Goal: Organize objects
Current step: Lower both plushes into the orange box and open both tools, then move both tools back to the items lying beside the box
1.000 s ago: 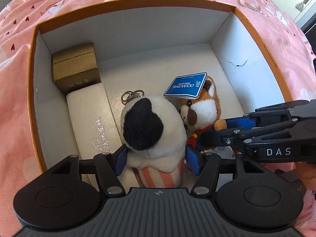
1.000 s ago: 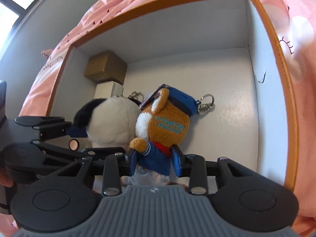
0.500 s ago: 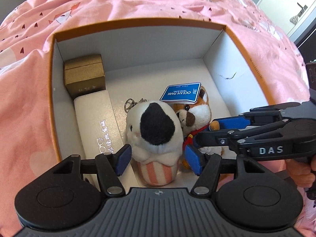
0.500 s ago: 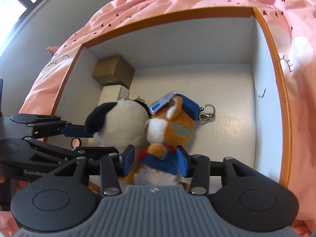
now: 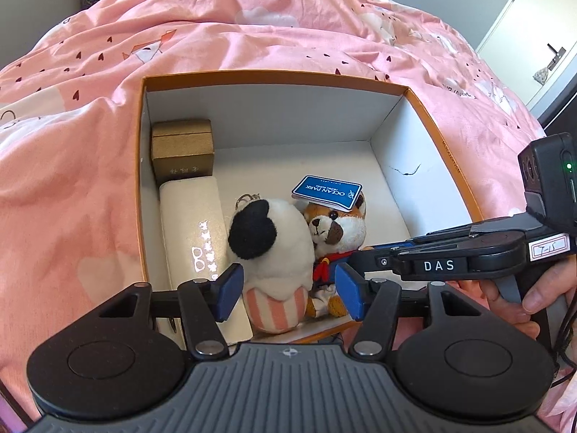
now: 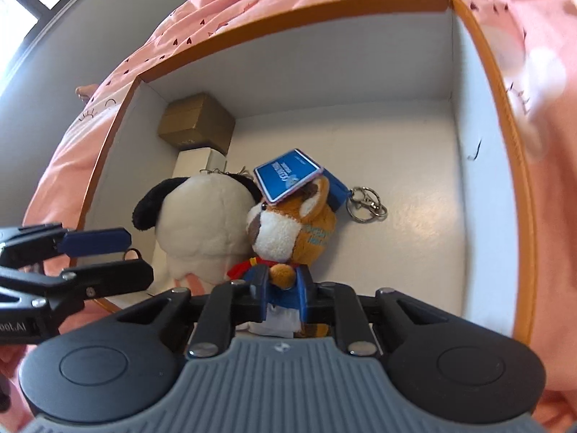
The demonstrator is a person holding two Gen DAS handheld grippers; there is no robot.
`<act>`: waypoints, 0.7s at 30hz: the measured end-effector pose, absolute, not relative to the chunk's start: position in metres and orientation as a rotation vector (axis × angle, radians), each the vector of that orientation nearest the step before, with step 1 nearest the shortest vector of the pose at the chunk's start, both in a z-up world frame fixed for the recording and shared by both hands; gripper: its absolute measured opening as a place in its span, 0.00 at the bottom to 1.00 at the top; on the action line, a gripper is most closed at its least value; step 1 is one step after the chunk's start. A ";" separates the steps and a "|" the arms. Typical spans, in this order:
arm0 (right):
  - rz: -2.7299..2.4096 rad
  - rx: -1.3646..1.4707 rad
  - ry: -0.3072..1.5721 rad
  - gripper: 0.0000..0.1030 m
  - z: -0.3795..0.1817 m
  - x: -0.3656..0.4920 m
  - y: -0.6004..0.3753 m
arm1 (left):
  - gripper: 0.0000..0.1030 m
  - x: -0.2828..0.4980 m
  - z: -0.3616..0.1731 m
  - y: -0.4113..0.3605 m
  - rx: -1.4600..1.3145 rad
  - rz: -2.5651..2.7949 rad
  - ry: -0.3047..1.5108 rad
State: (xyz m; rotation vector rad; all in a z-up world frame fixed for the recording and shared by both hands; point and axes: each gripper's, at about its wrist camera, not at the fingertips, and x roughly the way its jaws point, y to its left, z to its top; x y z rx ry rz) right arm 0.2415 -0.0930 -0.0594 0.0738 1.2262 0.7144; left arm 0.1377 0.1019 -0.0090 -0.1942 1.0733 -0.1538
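Note:
A white plush with a black patch and striped base [image 5: 274, 263] stands in the orange-rimmed white box [image 5: 274, 75], beside a brown fox plush [image 5: 339, 231] with a blue Ocean Park tag [image 5: 326, 192]. My left gripper [image 5: 286, 294] is open, pulled back above the white plush, not touching it. My right gripper [image 6: 283, 288] is shut on the fox plush [image 6: 292, 231] at its blue-clothed lower body. The white plush also shows in the right wrist view [image 6: 202, 216].
A gold box [image 5: 182, 151] and a long white case [image 5: 193, 238] lie along the box's left wall. A key ring [image 6: 366, 204] lies on the box floor. Pink bedding [image 5: 252, 29] surrounds the box. A cupboard door [image 5: 533, 36] stands at far right.
My left gripper let go of the white plush, opened and drew back and up. My right gripper closed tighter on the fox plush, which tilted.

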 end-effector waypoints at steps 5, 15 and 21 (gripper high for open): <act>0.715 0.052 1.205 0.18 -0.056 0.238 -0.092 | 0.66 0.125 0.000 0.103 -0.191 -0.149 1.032; 0.752 0.052 1.005 0.24 0.013 0.192 -0.124 | 0.66 0.077 0.045 0.073 -0.167 -0.265 0.918; 0.726 0.083 0.914 0.25 0.043 0.140 -0.163 | 0.65 0.057 0.040 0.055 -0.287 -0.408 1.017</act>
